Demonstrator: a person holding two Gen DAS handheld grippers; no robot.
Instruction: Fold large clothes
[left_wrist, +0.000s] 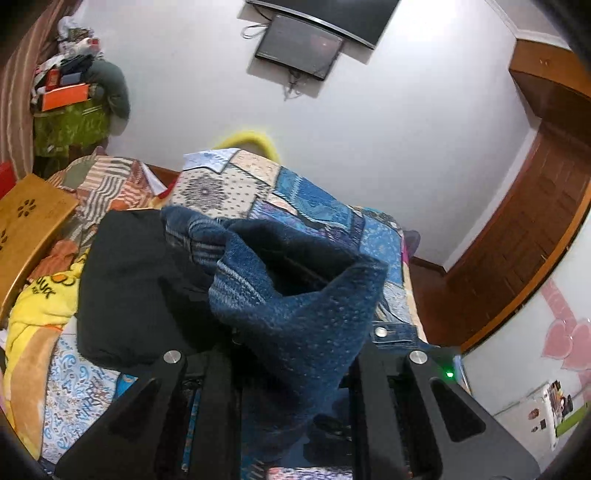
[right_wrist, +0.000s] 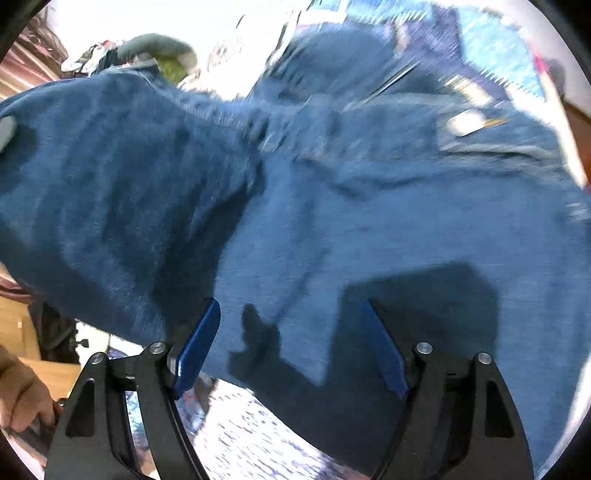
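A pair of blue denim jeans (right_wrist: 369, 206) lies spread over the bed and fills the right wrist view, which is blurred. My right gripper (right_wrist: 291, 325) is open, its blue pads (right_wrist: 199, 343) just above the denim and holding nothing. In the left wrist view a bunched fold of the jeans (left_wrist: 295, 314) rises between the fingers of my left gripper (left_wrist: 295, 373), which is shut on it. The fingertips are hidden by the cloth. A metal button on the waistband (left_wrist: 380, 332) shows at the right.
A black garment (left_wrist: 136, 288) lies on the bed left of the held fold. A patchwork quilt (left_wrist: 295, 195) covers the bed. A wooden lap table (left_wrist: 29, 229) and yellow blanket (left_wrist: 37, 310) sit at left. A wooden door (left_wrist: 528, 236) is at right.
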